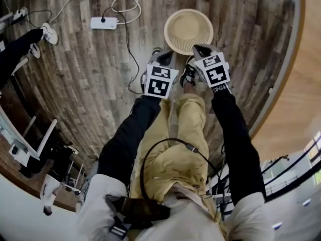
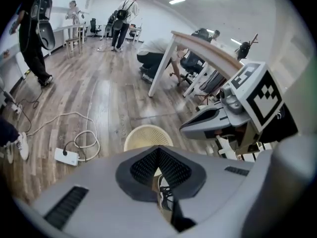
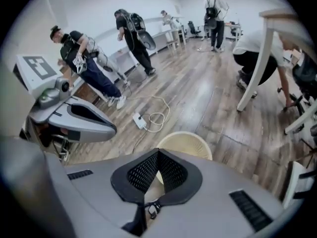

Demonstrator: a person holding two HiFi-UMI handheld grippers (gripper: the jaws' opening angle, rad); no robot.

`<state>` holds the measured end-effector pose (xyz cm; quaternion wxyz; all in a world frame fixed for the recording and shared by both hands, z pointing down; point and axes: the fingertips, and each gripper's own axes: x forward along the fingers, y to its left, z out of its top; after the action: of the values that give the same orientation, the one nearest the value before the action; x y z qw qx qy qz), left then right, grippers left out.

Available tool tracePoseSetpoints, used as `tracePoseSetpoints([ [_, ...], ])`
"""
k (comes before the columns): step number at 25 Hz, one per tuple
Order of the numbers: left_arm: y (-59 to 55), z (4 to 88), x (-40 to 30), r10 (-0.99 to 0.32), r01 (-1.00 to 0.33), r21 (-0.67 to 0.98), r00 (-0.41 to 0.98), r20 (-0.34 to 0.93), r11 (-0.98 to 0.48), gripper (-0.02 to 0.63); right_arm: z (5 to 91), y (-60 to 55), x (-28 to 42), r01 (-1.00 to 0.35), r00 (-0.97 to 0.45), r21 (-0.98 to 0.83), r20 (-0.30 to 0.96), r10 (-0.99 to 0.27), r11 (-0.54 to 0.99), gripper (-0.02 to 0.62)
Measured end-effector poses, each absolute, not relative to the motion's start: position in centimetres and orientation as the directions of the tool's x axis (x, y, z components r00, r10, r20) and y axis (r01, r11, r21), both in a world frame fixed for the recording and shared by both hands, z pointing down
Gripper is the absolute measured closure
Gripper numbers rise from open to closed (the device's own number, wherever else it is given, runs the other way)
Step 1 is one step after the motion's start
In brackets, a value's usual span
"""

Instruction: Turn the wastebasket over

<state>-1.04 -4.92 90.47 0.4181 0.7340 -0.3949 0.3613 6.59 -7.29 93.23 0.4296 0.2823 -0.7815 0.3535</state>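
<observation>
A cream, round ribbed wastebasket (image 1: 188,30) stands on the wooden floor just ahead of my feet, with its round face up. It also shows past the jaws in the left gripper view (image 2: 147,135) and the right gripper view (image 3: 190,142). My left gripper (image 1: 164,55) hovers above its near left edge, with its jaws shut tip to tip (image 2: 158,148) on nothing. My right gripper (image 1: 200,48) hangs over the near right rim, also shut and empty (image 3: 158,151). Neither touches the basket. The two grippers are side by side, and each shows in the other's view.
A white power strip (image 1: 104,22) with looped cables lies on the floor to the basket's left. My shoes (image 1: 189,75) are right below the grippers. A white table (image 2: 161,66) with a person crouched beside it stands beyond. Several people and chairs are farther off.
</observation>
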Motion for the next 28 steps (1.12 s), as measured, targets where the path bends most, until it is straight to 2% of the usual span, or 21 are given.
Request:
tracePoseSetpoints([
  [7,-8.5,71.9,1.3,-0.425,-0.85,0.339,0.502,0.753,-0.403,0.609,71.8,-10.0,6.4,-0.791,-0.529,-0.275,0.756,-0.385,0.547,0.575],
  [12,-10.1,60.3,1.4,-0.547,-0.846,0.256,0.505,0.667,-0.468,0.609,59.1,-11.4,7.6,-0.824,-0.514,-0.207,0.662,-0.545,0.527,0.575],
  [17,-11.0,49.3,0.5,-0.678,-0.871,0.228,0.484,0.553,-0.436,0.609,47.6,-11.6,8.9,-0.856,-0.488,-0.142,0.539,-0.686,0.497,0.575],
  [28,-11.8,33.4,0.4,-0.787,-0.859,0.199,0.511,0.344,-0.471,0.609,31.0,-11.1,7.7,-0.871,-0.479,-0.051,0.305,-0.823,0.488,0.575],
])
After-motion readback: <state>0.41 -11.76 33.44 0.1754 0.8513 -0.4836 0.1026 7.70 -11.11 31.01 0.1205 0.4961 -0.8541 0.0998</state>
